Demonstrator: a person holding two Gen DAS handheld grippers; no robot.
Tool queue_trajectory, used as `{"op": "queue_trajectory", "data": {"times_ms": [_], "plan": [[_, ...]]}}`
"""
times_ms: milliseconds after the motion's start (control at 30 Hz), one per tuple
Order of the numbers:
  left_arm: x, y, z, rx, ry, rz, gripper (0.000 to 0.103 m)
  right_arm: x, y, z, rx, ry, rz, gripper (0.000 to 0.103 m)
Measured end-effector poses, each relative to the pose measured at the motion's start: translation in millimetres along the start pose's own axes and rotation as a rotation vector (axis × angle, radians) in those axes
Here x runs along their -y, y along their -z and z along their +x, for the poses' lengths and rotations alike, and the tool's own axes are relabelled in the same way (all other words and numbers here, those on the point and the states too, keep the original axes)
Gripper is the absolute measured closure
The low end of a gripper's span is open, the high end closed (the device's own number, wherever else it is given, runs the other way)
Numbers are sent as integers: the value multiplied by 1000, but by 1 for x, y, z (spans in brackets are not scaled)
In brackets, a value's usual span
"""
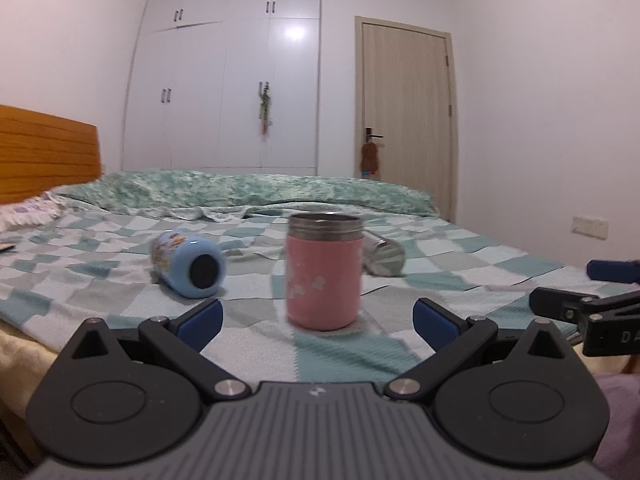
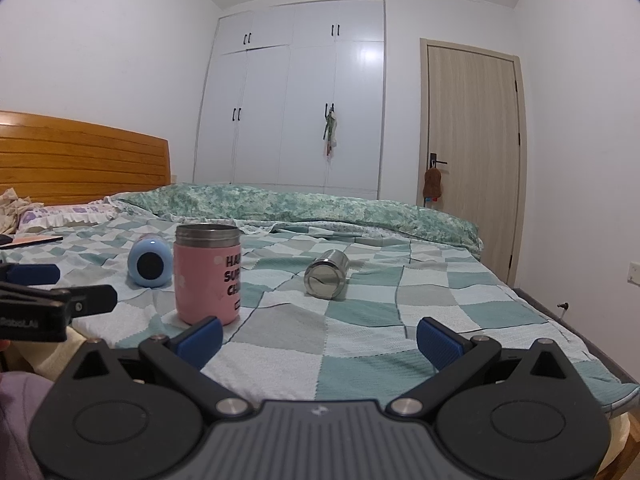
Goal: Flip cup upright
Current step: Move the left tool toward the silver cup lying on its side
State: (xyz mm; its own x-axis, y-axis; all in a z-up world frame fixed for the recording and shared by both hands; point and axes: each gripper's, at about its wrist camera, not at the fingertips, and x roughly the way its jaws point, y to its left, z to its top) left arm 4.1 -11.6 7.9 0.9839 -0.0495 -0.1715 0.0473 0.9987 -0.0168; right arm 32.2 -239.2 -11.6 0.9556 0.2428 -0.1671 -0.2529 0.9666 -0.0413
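A pink cup (image 1: 322,274) with a steel rim stands upright on the checked bedspread; it also shows in the right wrist view (image 2: 208,274). A light-blue cup (image 1: 188,264) lies on its side to its left, base toward me, also in the right wrist view (image 2: 151,263). A steel cup (image 2: 326,274) lies on its side to the right, partly hidden behind the pink cup in the left wrist view (image 1: 384,256). My left gripper (image 1: 318,322) is open and empty, just in front of the pink cup. My right gripper (image 2: 319,340) is open and empty, in front of the steel cup.
The bed (image 2: 360,320) has a folded green quilt (image 2: 300,204) along its far side and a wooden headboard (image 2: 80,160) at left. A phone-like object (image 2: 32,241) lies near the pillow. White wardrobe and a door stand behind. The bed's right edge is close.
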Motion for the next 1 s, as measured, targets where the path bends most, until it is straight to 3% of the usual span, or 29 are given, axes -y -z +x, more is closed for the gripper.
{"op": "queue_trajectory", "data": {"times_ms": [267, 500, 733, 1000], "plan": [[35, -40, 28, 15, 125, 26, 0, 41, -24, 18, -25, 25, 11, 0], [76, -84, 92, -42, 190, 61, 0, 87, -51, 60, -74, 19, -21, 0], [110, -113, 173, -105, 171, 88, 0, 131, -70, 123, -130, -5, -44, 0], [139, -124, 260, -200, 109, 102, 0, 174, -81, 204, -213, -56, -76, 0]]}}
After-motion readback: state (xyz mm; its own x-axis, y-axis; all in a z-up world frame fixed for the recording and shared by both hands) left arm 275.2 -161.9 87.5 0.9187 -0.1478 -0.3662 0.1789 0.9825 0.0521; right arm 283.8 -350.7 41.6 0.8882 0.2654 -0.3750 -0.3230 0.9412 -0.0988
